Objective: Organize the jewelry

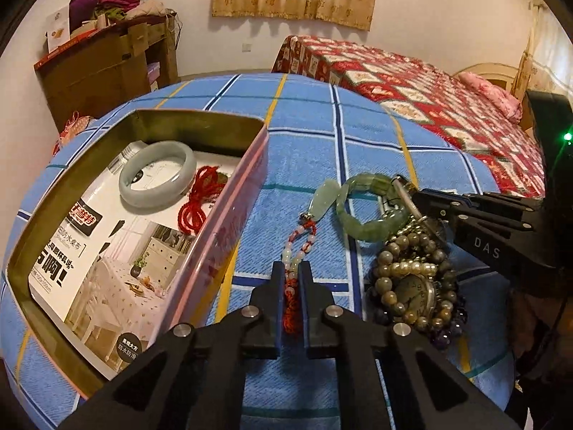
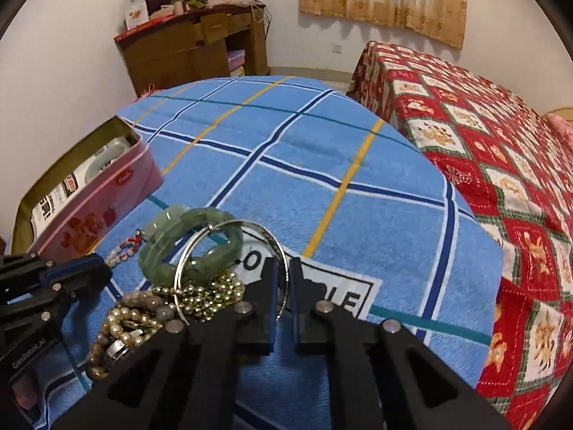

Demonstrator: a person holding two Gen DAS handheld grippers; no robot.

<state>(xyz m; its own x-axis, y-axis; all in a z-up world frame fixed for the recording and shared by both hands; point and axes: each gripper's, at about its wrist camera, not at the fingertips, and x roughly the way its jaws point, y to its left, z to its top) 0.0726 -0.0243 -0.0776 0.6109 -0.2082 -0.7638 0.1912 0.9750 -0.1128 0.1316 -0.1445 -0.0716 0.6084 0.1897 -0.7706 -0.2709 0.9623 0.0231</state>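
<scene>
My left gripper is shut on the red cord of a bead necklace, whose jade pendant lies ahead on the blue checked cloth. From the right wrist view the left gripper comes in at the left edge. My right gripper is shut on a thin silver bangle that leans over a green jade bracelet. In the left wrist view the right gripper sits beside that green bracelet. An open pink tin at the left holds a pale jade bangle and a red cord.
A heap of bead bracelets with a small watch lies between the grippers, also seen as pearls and brass beads. A bed with a red quilt stands to the right of the table, and a wooden cabinet stands at the back wall.
</scene>
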